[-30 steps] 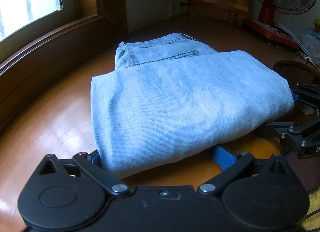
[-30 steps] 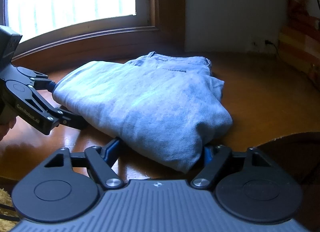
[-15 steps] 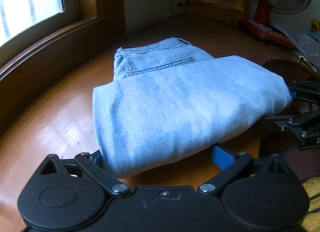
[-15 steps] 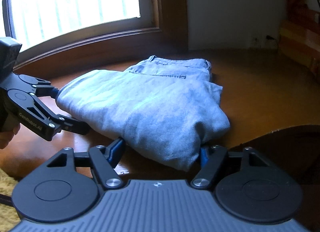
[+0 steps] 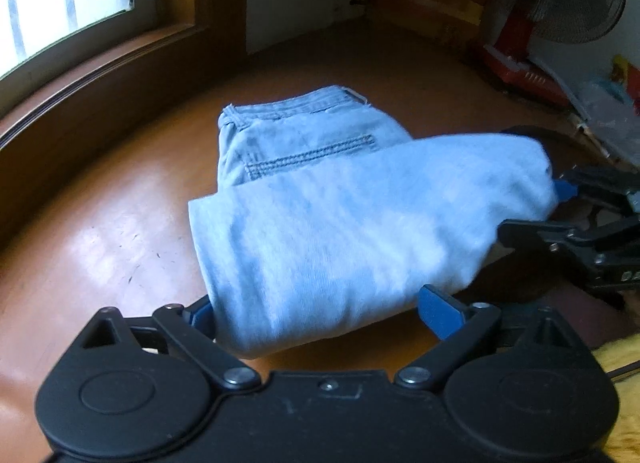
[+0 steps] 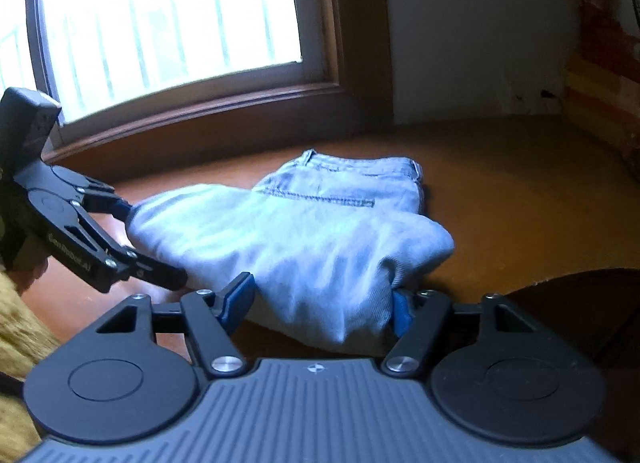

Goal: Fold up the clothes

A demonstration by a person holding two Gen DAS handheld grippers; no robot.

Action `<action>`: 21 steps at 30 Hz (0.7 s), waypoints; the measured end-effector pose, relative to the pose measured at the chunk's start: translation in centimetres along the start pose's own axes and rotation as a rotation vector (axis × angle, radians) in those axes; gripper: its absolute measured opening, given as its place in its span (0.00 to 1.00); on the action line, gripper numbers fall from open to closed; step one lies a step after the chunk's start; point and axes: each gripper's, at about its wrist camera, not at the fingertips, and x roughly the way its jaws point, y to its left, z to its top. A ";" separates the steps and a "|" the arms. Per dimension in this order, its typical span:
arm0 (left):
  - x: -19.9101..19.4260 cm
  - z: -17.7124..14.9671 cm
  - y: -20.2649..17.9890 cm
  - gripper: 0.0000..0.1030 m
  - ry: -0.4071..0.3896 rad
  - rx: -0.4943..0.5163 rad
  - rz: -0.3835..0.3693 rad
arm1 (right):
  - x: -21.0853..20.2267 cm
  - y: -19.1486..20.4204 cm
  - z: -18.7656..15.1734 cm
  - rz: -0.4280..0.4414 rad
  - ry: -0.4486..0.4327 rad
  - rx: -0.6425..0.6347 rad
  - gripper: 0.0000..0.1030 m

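Observation:
Light-blue jeans (image 5: pixel 340 223) lie folded on an orange-brown wooden floor (image 5: pixel 100 231), waistband (image 5: pixel 300 103) at the far end. My left gripper (image 5: pixel 316 307) holds one corner of the thick near fold, blue pads pressed on both sides, jaws wide and still closing. My right gripper (image 6: pixel 320 303) pinches the other corner of the jeans (image 6: pixel 300 239), and the cloth bunches between its closing jaws. The near fold hangs off the floor. Each gripper shows in the other's view: the right gripper (image 5: pixel 536 209) at the right, the left gripper (image 6: pixel 150 243) at the left.
A window (image 6: pixel 160 23) with a dark wooden frame (image 5: pixel 100 75) runs along the far left. A red standing fan (image 5: pixel 540 3) and clutter stand at the back right. A yellow fuzzy rug (image 6: pixel 16 303) lies near my left hand. A dark round object (image 6: pixel 580 303) sits at the right.
Both grippers have risen and carried the near fold of the jeans up off the floor. The right jaws have narrowed visibly and bunched the cloth.

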 end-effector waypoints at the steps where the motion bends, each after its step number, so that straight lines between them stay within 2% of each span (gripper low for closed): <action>1: -0.2 0.2 0.0 0.95 -0.003 -0.002 -0.003 | 0.0 -0.2 0.2 0.004 0.001 0.007 0.64; 4: -0.2 0.2 0.0 0.95 -0.006 0.006 0.003 | -0.2 -0.4 0.4 0.006 0.004 0.016 0.61; 7: 0.9 -0.4 -0.1 0.95 0.016 0.029 0.044 | 0.0 -0.6 0.0 -0.002 0.007 0.021 0.61; 11: 1.9 -1.3 -0.2 0.95 0.030 0.082 0.094 | 0.7 -1.3 -1.0 -0.053 0.021 0.052 0.62; 17: 1.5 -2.6 0.7 0.95 0.024 0.095 0.125 | -0.4 -2.3 -2.6 -0.118 0.021 0.102 0.70; 18: 1.3 -2.9 1.0 0.95 0.023 0.094 0.132 | -0.8 -2.4 -2.9 -0.126 0.021 0.111 0.75; 19: 1.2 -3.2 1.3 0.95 0.022 0.094 0.139 | -1.0 -2.5 -3.2 -0.124 0.027 0.117 0.78; 21: 1.1 -3.7 2.1 0.95 0.027 0.079 0.137 | -1.3 -2.7 -3.7 -0.119 0.042 0.127 0.79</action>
